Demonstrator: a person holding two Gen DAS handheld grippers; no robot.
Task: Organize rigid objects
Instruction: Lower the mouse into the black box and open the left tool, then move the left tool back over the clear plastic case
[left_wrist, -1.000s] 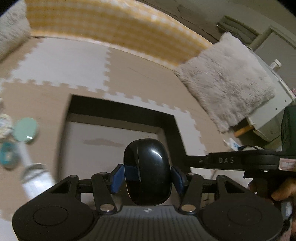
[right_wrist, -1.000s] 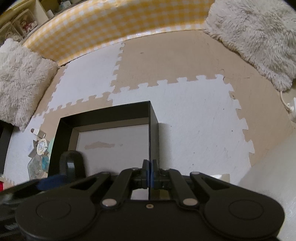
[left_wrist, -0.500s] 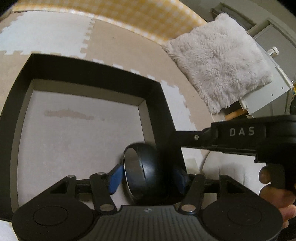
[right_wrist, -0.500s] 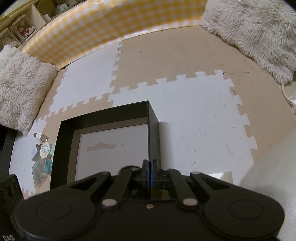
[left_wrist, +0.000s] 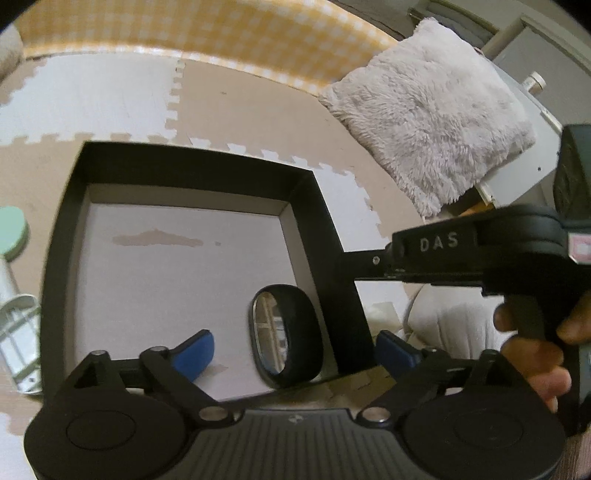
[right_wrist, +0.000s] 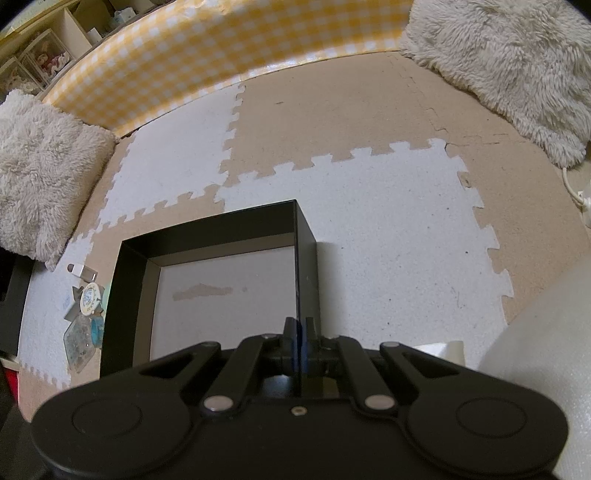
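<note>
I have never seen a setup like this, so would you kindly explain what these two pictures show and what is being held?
There is no robot here: a person holds a two-finger hand-held gripper in each hand, and each carries a fisheye camera looking along its fingers.

The left wrist picture shows the left hand-held gripper, its blue pads opening wide. Between them, untouched, a black oval object stands on edge inside a shallow black box with a pale bottom. The person's hand grips the other tool's handle at the right.

The right wrist picture shows the right hand-held gripper shut on that box's thin side wall.

The box sits on a foam puzzle mat. Left of it lie small items, too small to identify; fluffy cushions line the edges.
</note>
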